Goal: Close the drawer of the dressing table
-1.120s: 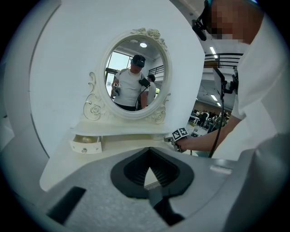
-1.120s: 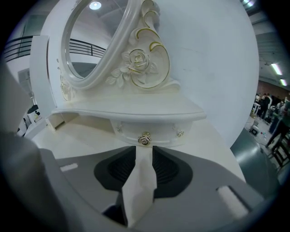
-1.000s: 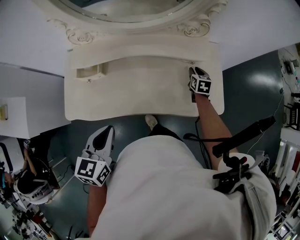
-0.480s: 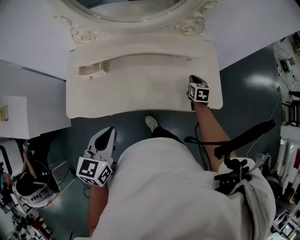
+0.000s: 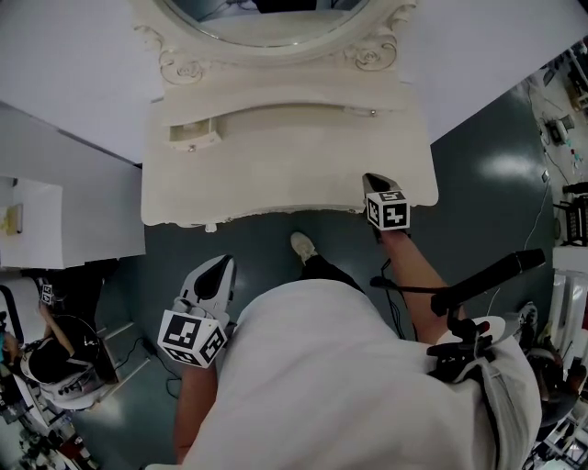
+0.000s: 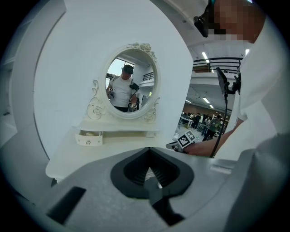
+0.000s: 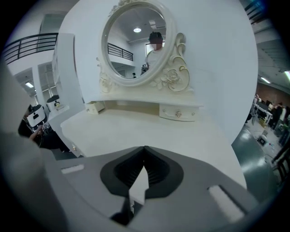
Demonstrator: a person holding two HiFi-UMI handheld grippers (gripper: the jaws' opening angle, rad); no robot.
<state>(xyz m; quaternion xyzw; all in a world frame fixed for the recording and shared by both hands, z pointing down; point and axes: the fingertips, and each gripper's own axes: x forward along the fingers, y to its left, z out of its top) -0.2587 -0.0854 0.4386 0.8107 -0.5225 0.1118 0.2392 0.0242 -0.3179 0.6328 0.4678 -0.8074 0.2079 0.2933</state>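
The cream dressing table's small right drawer sits shut and flush, while its left drawer stands pulled out.

Right tool at dressing table edge; small drawer protruding.

The person wears a white shirt; left tongs and right tongs are grey with black-and-white marker cubes.

The mirror stands at the back of the tabletop, against the wall. Below it sit two small drawers: the left drawer juts forward (the right drawer lies flush). The right hand-held gripper is over the front right corner; the left hand-held gripper is before the front edge, above the floor.
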